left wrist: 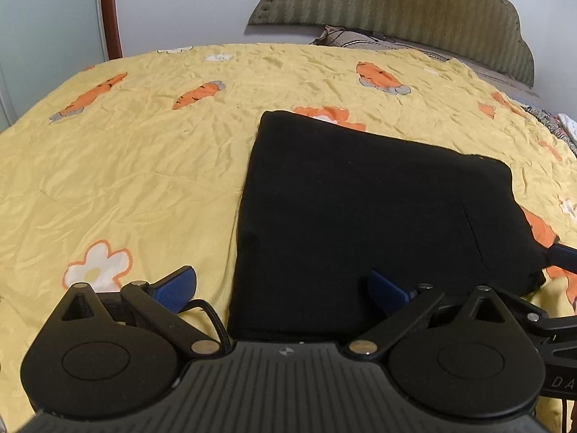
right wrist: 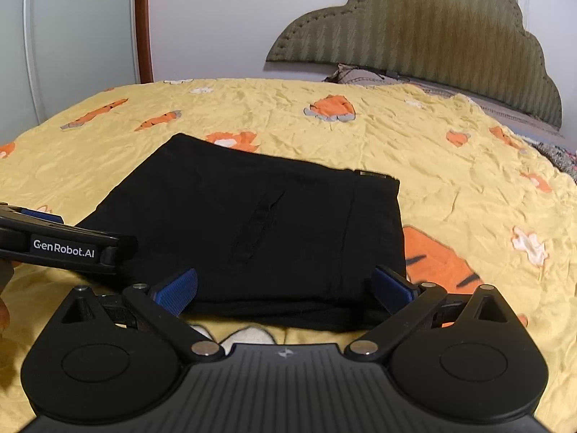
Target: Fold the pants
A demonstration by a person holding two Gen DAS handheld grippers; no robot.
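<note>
Pants [right wrist: 252, 223], black and folded into a flat rectangle, lie on the yellow carrot-print bedspread [right wrist: 450, 180]. Left claw [left wrist: 285, 288] and right claw [right wrist: 285, 287] both gape wide at 6 o'clock of the pants, gripping nothing.

Both black grippers carry blue ribbed fingers [right wrist: 180, 288], silver pivot screws and a white "GenRobot.AI" label [right wrist: 64, 248].

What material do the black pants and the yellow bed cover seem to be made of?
Black pants: probably a soft knit or cotton, matte, since it shows no shine.
Yellow bed cover: likely a thin, smooth woven fabric, because it has fine crinkles and a slight sheen.
</note>
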